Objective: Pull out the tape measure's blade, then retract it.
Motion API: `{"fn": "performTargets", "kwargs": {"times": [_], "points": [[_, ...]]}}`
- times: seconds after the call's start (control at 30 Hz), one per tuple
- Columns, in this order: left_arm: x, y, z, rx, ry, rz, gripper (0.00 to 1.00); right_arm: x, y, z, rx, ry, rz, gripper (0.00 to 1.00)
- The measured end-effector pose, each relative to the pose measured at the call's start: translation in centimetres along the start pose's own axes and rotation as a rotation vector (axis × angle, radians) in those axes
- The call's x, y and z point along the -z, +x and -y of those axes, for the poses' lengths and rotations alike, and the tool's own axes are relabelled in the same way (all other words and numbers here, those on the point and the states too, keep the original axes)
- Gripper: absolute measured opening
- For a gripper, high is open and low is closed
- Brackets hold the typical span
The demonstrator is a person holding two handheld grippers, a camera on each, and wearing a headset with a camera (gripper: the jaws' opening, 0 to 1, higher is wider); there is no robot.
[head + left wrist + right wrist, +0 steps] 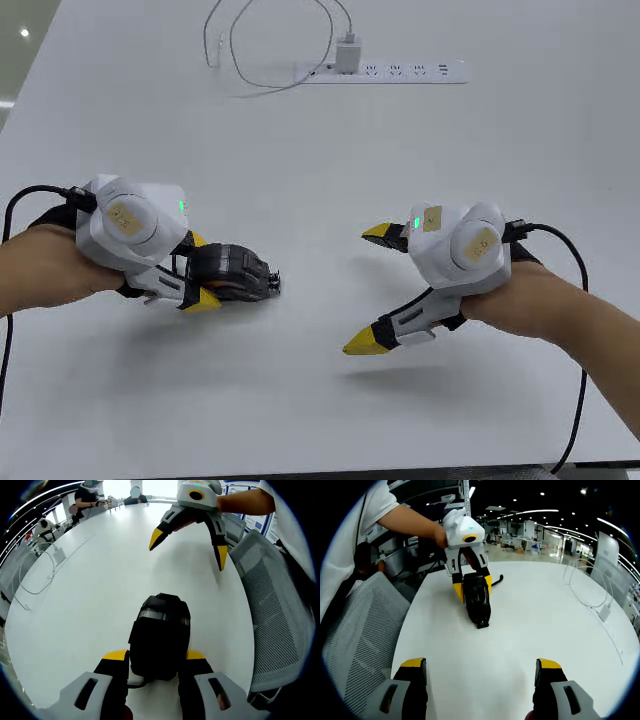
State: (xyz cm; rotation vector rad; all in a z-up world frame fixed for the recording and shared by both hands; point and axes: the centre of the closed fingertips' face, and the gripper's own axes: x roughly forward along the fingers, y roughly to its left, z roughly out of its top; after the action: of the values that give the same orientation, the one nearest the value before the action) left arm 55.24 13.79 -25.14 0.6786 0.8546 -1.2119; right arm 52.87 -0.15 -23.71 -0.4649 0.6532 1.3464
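On the white tabletop [320, 150], my left claw [200, 270] is closed around the black, rounded plastic tape measure [232, 272]. Its yellow-tipped fingers press the two flanks near the back of the case, which rests on the surface. My right claw [368, 290] hangs well apart from the tape measure, jaws spread wide and holding nothing, aimed toward the case's front end. No blade is drawn out, so I judge the pull is the step in hand. I should squeeze firmly with the left and hold the case flat. Then I bring the right claw straight at the front slot, pinch the tip (too small to make out from here) squarely, and draw away along the case's own line so nothing kinks. Between the tape measure and the right claw the surface is bare, a free path. Beyond the tape measure a white power strip [385, 71] and a looped white cable [270, 50] lie well clear. On my side of the tape measure the table's edge runs near, with a grey mesh chair [280, 605] past it.
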Motion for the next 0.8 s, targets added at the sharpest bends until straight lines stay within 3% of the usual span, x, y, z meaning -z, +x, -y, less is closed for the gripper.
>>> {"fn": "performTargets", "kwargs": {"times": [0.33,0.8], "points": [[0.0,0.2,0.1,0.005,0.009,-0.002,0.32,-0.1,0.4,0.1,-0.007,0.002,0.005,0.87],[0.2,0.2,0.2,0.005,0.008,-0.033,0.31,-1.2,2.1,0.8,-0.005,0.032,0.060,0.76]]}}
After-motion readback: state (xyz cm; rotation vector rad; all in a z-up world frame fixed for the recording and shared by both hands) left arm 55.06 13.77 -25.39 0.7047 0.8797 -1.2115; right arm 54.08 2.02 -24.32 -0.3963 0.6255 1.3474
